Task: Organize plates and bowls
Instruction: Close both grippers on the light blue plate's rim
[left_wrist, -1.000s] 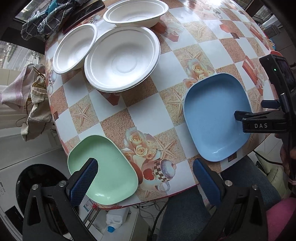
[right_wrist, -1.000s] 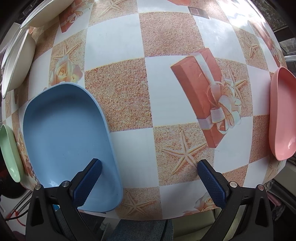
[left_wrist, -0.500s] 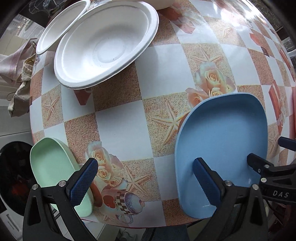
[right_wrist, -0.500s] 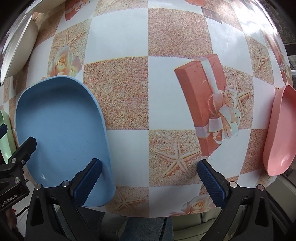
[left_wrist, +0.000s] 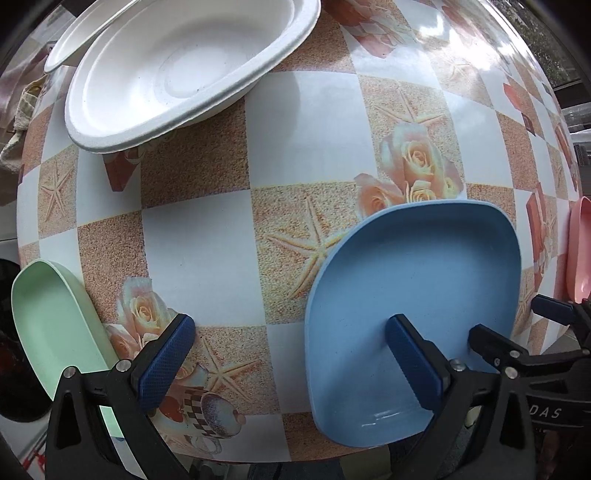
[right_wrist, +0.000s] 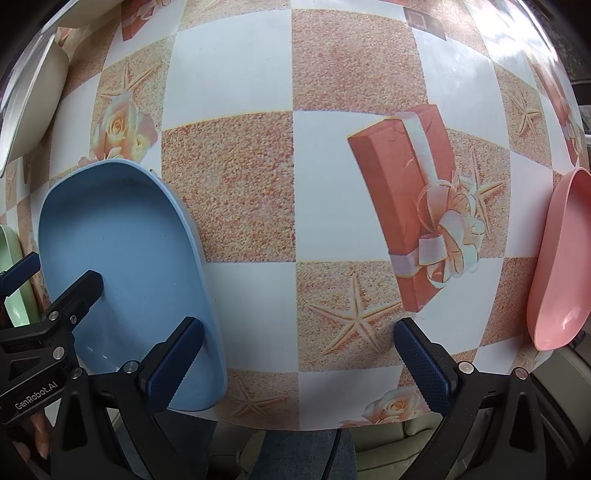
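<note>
The round tabletop (left_wrist: 207, 240) carries everything, under a checked oilcloth printed with starfish, roses and red gift boxes. At its far left side sits the large white bowl (left_wrist: 177, 70), with the rim of a second white bowl (left_wrist: 70, 40) showing just behind it, the two touching or nearly so.

The blue plate (left_wrist: 417, 280), square with rounded corners, lies at the near edge of the tabletop, its near rim overhanging slightly. The green plate (left_wrist: 51, 325) lies at the near left edge, well apart from the blue one. The pink plate (right_wrist: 557, 258) lies at the right edge, well apart from the blue plate.

The left hand-held gripper (left_wrist: 290, 354) is spread wide: its right finger is over the blue plate's inside, its left finger over the oilcloth between the blue and green plates, gripping nothing. The right hand-held gripper (right_wrist: 295, 354) is also spread wide and empty, its left finger over the blue plate's right rim and its right finger over bare oilcloth. Whether any finger touches the plate cannot be told.
</note>
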